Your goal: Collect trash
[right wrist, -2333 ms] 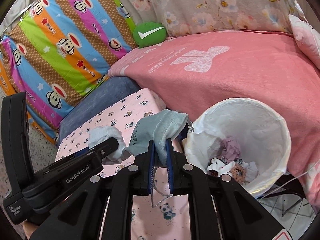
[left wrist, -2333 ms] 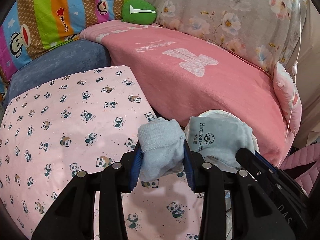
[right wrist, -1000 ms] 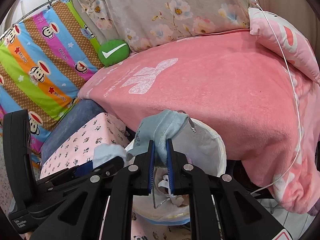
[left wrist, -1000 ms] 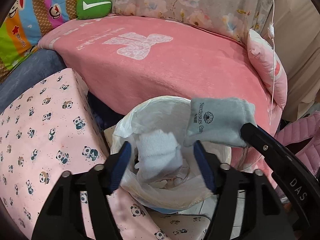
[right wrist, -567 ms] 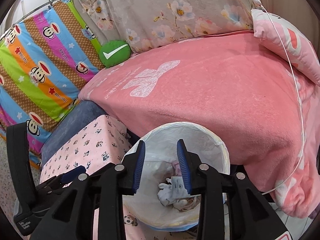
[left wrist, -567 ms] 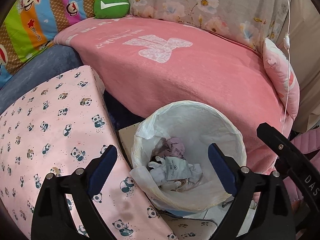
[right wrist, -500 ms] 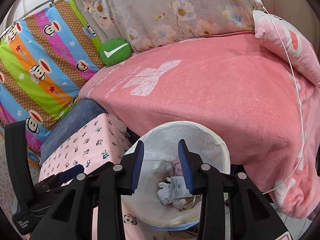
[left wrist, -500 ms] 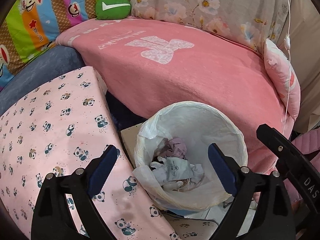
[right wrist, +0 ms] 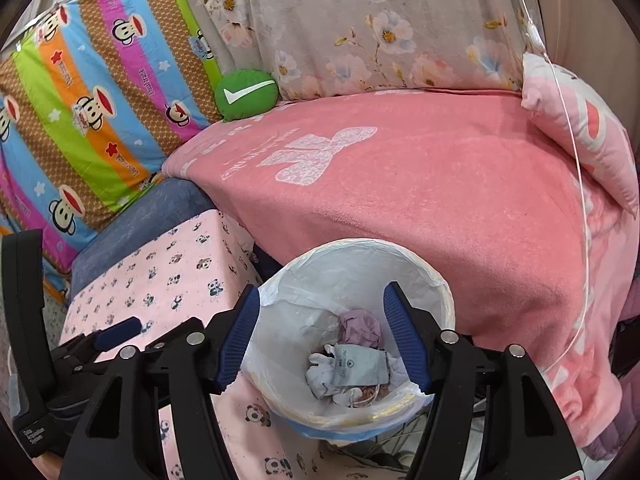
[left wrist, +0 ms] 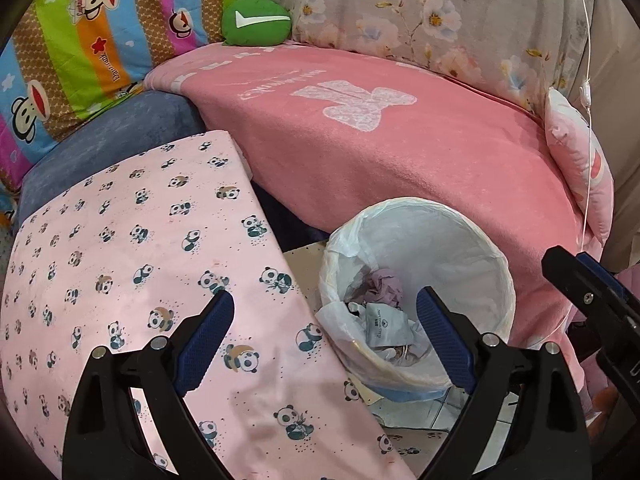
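Observation:
A round bin point(left wrist: 472, 232) point(right wrist: 444, 292) lined with a white plastic bag stands on the floor between the panda-print surface and the pink bed. Inside it lie a grey-blue sock point(left wrist: 380, 326) point(right wrist: 360, 366), a white sock point(right wrist: 320, 368) and a crumpled mauve scrap point(left wrist: 386, 284) point(right wrist: 360, 326). My left gripper point(left wrist: 324, 340) is open wide, above the panda cloth and the bin's left rim, with nothing between its fingers. My right gripper point(right wrist: 320, 340) hovers over the bin with its jaws opening and nothing between them. The right gripper's body point(left wrist: 592, 300) shows at the right edge of the left wrist view.
A pink panda-print cover point(left wrist: 120, 260) point(right wrist: 172, 280) lies left of the bin. A pink blanket point(left wrist: 380, 140) point(right wrist: 400, 200) covers the bed behind, with a green cushion point(left wrist: 256, 20) point(right wrist: 246, 94), striped monkey-print bedding point(left wrist: 80, 40), a pink pillow point(right wrist: 580, 120) and a thin white cord point(right wrist: 576, 160).
Both grippers opened over the bin and let go of their socks, which now lie inside it. The left gripper has since drifted left over the panda cloth.

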Action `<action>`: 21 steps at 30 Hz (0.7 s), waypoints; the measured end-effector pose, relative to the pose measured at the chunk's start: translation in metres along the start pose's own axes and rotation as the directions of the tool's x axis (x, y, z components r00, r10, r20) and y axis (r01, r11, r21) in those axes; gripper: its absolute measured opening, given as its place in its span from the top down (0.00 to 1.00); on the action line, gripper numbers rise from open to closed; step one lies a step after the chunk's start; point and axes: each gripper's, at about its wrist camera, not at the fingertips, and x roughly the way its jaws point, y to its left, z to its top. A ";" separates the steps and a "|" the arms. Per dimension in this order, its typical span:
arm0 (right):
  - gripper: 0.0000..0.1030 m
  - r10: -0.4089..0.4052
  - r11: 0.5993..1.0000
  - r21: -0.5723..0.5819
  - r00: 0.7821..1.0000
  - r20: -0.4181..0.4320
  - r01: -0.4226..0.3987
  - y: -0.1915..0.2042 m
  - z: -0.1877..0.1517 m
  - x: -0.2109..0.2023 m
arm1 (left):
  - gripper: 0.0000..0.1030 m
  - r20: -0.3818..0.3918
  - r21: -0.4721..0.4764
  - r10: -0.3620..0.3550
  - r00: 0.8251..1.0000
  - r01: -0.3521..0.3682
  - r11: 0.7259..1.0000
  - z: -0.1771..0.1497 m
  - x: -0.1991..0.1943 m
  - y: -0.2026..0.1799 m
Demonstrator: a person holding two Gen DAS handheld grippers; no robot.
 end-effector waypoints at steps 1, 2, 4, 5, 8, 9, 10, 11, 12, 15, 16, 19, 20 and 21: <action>0.32 -0.003 1.000 -0.011 1.000 -0.002 0.003 0.002 -0.002 -0.002 | 0.14 0.002 0.000 0.011 1.000 -0.011 1.000 -0.002 -0.002 0.002; 0.30 -0.004 1.000 -0.014 1.000 -0.003 0.004 0.003 -0.002 -0.003 | 0.14 0.003 0.000 0.019 1.000 -0.019 1.000 -0.004 -0.003 0.004; 0.26 -0.010 1.000 -0.028 1.000 -0.008 0.010 0.005 -0.005 -0.007 | 0.13 0.007 0.003 0.037 0.999 -0.037 0.999 -0.008 -0.006 0.008; 0.24 -0.018 0.999 -0.040 1.000 -0.009 0.017 0.006 -0.007 -0.009 | 0.13 0.010 0.004 0.049 0.999 -0.049 0.999 -0.010 -0.008 0.009; 0.18 -0.023 0.998 -0.059 1.000 -0.004 0.022 0.010 -0.012 -0.011 | 0.12 0.015 0.004 0.071 0.997 -0.071 0.997 -0.015 -0.011 0.014; 0.17 -0.027 0.997 -0.071 1.000 -0.005 0.026 0.012 -0.015 -0.012 | 0.11 0.014 0.001 0.075 0.997 -0.075 0.997 -0.017 -0.012 0.016; 0.17 -0.029 0.996 -0.084 1.000 -0.012 0.028 0.014 -0.018 -0.012 | 0.11 0.014 -0.003 0.079 0.997 -0.079 0.997 -0.018 -0.013 0.017; 0.17 -0.026 0.995 -0.096 0.999 -0.022 0.024 0.016 -0.020 -0.012 | 0.11 0.013 -0.007 0.083 0.996 -0.083 0.996 -0.020 -0.014 0.019; 0.16 -0.027 0.995 -0.102 0.999 -0.028 0.024 0.016 -0.022 -0.012 | 0.11 0.011 -0.012 0.086 0.996 -0.086 0.996 -0.022 -0.014 0.020; 0.16 -0.042 0.992 -0.118 0.999 -0.032 0.038 0.017 -0.025 -0.014 | 0.11 0.008 -0.021 0.095 0.995 -0.095 0.995 -0.026 -0.015 0.023; 0.16 -0.047 0.992 -0.122 0.998 -0.032 0.043 0.020 -0.026 -0.014 | 0.10 0.007 -0.023 0.098 0.995 -0.098 0.995 -0.027 -0.015 0.023; 0.13 -0.042 0.991 -0.129 0.998 -0.044 0.036 0.025 -0.034 -0.013 | 0.10 0.010 -0.035 0.108 0.994 -0.108 0.994 -0.032 -0.016 0.024; 0.04 -0.043 0.991 -0.130 0.998 -0.047 0.036 0.025 -0.035 -0.013 | 0.09 0.012 -0.038 0.111 0.994 -0.111 0.993 -0.033 -0.016 0.025; 0.05 -0.051 0.990 -0.136 0.997 -0.054 0.043 0.025 -0.039 -0.013 | 0.08 0.014 -0.041 0.117 0.993 -0.117 0.992 -0.034 -0.016 0.025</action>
